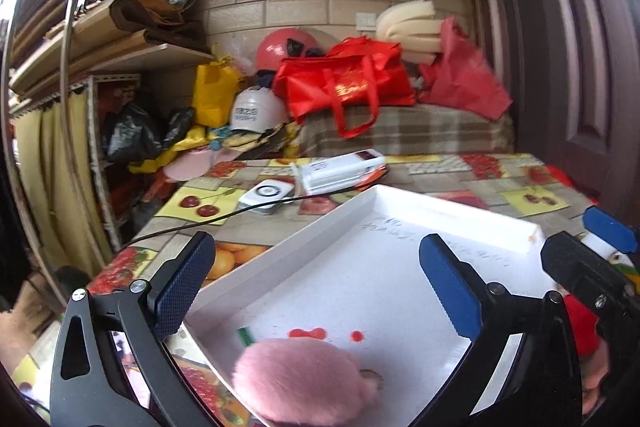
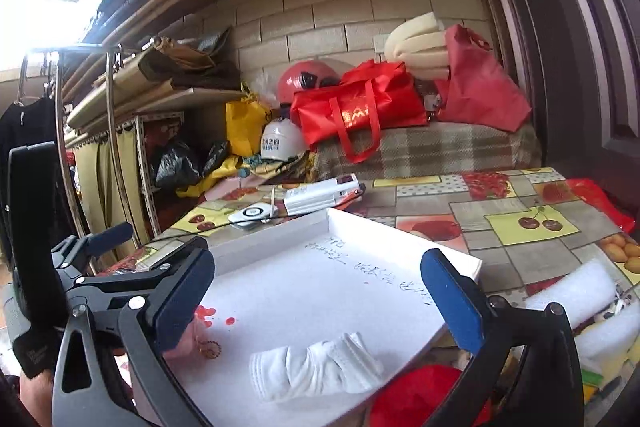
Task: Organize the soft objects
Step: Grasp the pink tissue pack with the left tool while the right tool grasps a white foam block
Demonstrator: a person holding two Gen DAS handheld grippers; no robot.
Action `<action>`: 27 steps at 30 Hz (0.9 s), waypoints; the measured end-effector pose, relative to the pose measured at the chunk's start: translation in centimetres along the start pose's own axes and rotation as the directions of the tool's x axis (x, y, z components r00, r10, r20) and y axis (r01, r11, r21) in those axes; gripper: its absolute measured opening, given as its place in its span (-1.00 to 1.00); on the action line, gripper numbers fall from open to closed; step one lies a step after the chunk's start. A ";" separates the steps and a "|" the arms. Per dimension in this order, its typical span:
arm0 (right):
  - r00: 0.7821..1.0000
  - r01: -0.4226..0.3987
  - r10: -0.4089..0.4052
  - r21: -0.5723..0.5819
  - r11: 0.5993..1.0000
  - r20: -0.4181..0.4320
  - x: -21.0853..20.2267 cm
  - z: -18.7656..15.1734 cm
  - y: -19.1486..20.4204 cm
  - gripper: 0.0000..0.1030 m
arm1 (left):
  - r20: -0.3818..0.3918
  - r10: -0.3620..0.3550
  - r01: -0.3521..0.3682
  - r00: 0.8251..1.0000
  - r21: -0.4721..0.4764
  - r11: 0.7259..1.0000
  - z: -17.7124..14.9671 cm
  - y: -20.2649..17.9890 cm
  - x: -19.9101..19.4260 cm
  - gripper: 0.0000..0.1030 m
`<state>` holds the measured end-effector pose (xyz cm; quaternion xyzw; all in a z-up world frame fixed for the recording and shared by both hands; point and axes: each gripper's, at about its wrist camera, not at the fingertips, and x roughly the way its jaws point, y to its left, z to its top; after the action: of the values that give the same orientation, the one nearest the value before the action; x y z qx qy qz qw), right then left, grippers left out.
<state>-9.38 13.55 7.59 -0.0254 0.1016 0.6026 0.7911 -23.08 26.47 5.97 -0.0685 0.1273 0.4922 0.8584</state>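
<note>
Behind the white foam tray point(image 1: 320, 239) the fruit-print tablecloth point(image 1: 472, 179) carries a white remote-like box point(image 1: 340, 169) and a small white round-dial device point(image 1: 267, 195), with a black cable point(image 1: 224, 217) running across the cloth just beyond the tray's far rim. Further back, a red tote bag point(image 1: 348, 83), a white cap point(image 1: 256, 111), a yellow bag point(image 1: 214, 93) and stacked cream foam point(image 1: 408, 27) crowd a plaid-covered surface against the brick wall. None of this lies between the grippers and the tray floor.

The tray holds two soft things. A pink fluffy pom-pom point(image 1: 304, 383) sits near its front edge, below the left gripper point(image 1: 316, 287), beside a few red spots (stains, it seems) on the foam. In the right wrist view a crumpled white cloth point(image 2: 316, 367) lies near the tray's near edge, below the right gripper point(image 2: 320, 299); its long axis runs left to right across the picture, tilted slightly up toward the right. A rolled white towel point(image 2: 572, 295) lies outside the tray on the tablecloth, to the right, and something red point(image 2: 424, 395) shows just below the tray's near edge.

Both grippers stand spread wide, nothing between the blue pads, neither touching the soft things
</note>
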 end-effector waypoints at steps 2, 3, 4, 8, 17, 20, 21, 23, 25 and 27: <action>0.998 -0.011 0.010 0.013 1.000 0.058 -1.5 0.1 -0.6 1.00 | 0.018 -0.050 0.050 0.999 -0.010 0.999 -0.1 0.1 -0.5 1.00; 0.996 -0.018 0.017 0.013 1.000 0.087 -2.3 0.1 -0.8 1.00 | 0.025 -0.067 0.067 0.997 -0.012 0.998 -0.2 0.0 -0.8 1.00; 0.993 -0.019 0.018 0.000 1.000 0.116 -3.1 0.1 -1.0 1.00 | 0.030 -0.091 0.092 0.995 -0.015 0.996 -0.2 -0.2 -1.1 1.00; 0.981 0.080 -0.064 -0.081 0.993 0.185 -6.1 0.3 -1.6 1.00 | 0.016 -0.201 0.201 0.979 -0.023 0.979 -0.3 -1.7 -1.9 1.00; 0.929 0.314 -0.340 0.176 0.933 0.147 -11.4 1.1 -12.9 1.00 | -0.089 -0.517 0.516 0.851 -0.035 0.856 -0.4 -6.2 -3.9 0.99; 0.899 0.416 -0.432 0.165 0.894 0.074 -12.3 0.6 -16.2 1.00 | -0.170 -0.624 0.633 0.763 -0.002 0.774 -1.0 -9.2 -4.6 0.99; 0.889 0.446 -0.455 0.145 0.883 0.041 -12.4 0.3 -17.1 1.00 | -0.196 -0.645 0.661 0.739 0.021 0.750 -1.2 -10.4 -5.1 0.99; 0.889 0.457 -0.458 0.125 0.881 -0.023 -12.5 -0.3 -18.6 1.00 | -0.260 -0.678 0.714 0.687 0.072 0.696 -1.9 -13.1 -6.3 0.99; 0.908 0.419 -0.408 0.167 0.892 -0.099 -12.7 -0.8 -20.3 1.00 | -0.331 -0.669 0.734 0.665 0.128 0.667 -2.6 -15.8 -7.1 0.99; 0.918 0.393 -0.370 0.214 0.894 -0.141 -12.9 -1.2 -21.6 1.00 | -0.395 -0.623 0.724 0.675 0.192 0.662 -3.3 -18.6 -7.8 0.99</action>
<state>7.90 -4.81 7.15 0.0210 0.2043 0.4169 0.8854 -11.33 9.84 4.89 -0.0376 0.3000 0.0894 0.9490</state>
